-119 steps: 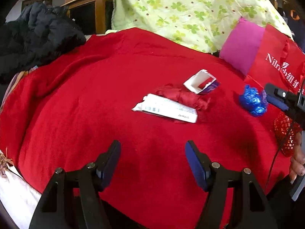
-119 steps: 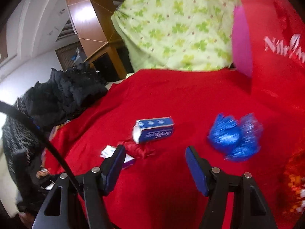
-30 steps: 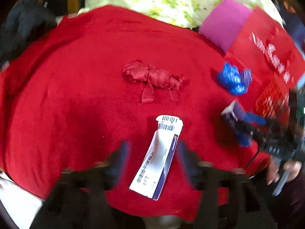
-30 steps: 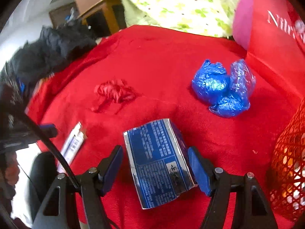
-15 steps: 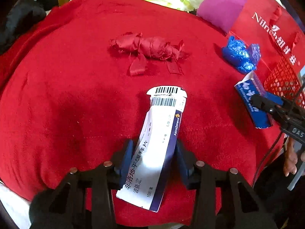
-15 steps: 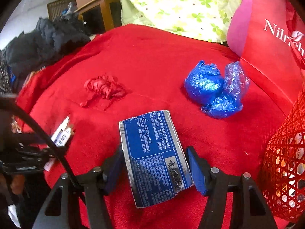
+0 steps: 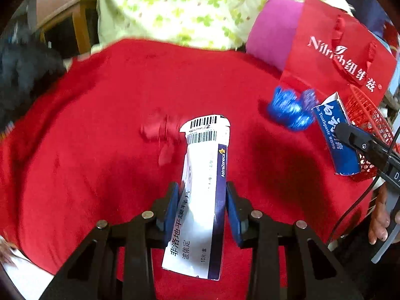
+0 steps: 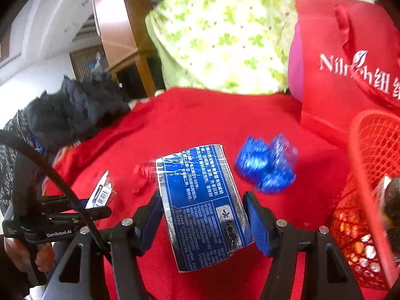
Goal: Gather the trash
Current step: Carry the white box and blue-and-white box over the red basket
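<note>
Trash: four pieces in view, two of them gripped and two on the red blanket (image 7: 100, 137).
Left gripper (image 7: 201, 210): jaws closing, pads pressed on both long edges of the white medicine box (image 7: 202, 187) (flattened, barcode end pointing away from the camera), box clear of the blanket.
Right gripper (image 8: 203, 215): clamped across the blue toothpaste box (image 8: 202, 205); box is tilted and lifted off the blanket.
Cross-check: left wrist view shows the blue toothpaste box (image 7: 336, 135) between the right gripper's fingers, just in front of the red mesh basket (image 7: 370, 122).
Blue wrapper wad (image 8: 266, 165): lies on the blanket, near the basket (image 8: 370, 175), apart from both grippers.
Red crumpled scrap (image 7: 160, 132): on the blanket just beyond the white box's barcode end (blurred, hard to tell from the blanket).
Basket: at the right edge of the blanket, holds some items; contents not clear.
Red paper bag (image 7: 335, 57): upright behind the basket, pink cushion (image 7: 272, 30) beside it.
Hands: a person's hand (image 8: 25, 252) grips the left handle.
</note>
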Available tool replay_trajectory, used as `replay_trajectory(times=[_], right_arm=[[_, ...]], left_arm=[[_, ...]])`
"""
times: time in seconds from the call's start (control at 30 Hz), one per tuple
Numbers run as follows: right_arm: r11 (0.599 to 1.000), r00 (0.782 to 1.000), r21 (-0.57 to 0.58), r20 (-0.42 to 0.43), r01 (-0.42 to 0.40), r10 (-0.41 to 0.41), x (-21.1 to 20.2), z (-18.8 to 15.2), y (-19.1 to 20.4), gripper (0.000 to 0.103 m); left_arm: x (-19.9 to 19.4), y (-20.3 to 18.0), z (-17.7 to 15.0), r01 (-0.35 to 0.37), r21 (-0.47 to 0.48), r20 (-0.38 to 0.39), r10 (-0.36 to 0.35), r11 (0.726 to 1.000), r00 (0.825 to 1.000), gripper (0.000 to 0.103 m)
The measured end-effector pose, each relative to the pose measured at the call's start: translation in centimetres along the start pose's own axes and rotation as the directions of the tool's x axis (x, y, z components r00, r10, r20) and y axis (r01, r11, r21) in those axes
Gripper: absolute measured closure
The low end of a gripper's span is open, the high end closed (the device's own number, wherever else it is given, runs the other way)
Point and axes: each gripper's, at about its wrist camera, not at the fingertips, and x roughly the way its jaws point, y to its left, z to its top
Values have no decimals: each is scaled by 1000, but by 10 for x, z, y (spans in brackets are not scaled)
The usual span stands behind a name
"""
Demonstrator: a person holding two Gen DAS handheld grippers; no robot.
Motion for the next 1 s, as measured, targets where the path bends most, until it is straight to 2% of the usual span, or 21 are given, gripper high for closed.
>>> replay_trajectory(times=[0.2, 0.3, 0.43, 0.67, 1.0], right_arm=[[1000, 991, 13, 136, 2, -3, -41, 9, -8, 36], [1000, 972, 24, 235, 8, -13, -70, 12, -17, 36], [998, 951, 62, 305, 32, -50, -96, 11, -32, 36], [989, 929, 138, 355, 57, -103, -121, 9, -58, 36], [970, 910, 230, 384, 73, -159, -143, 3, -85, 36]], left_arm=[[-31, -40, 22, -89, 86, 114, 79, 992, 990, 64], [-41, -56, 30, -124, 112, 159, 105, 986, 982, 64], [-48, -77, 44, -143, 135, 196, 115, 981, 974, 64], [-57, -112, 59, -137, 169, 240, 94, 976, 966, 64], [-60, -154, 67, -118, 226, 257, 58, 967, 965, 64]])
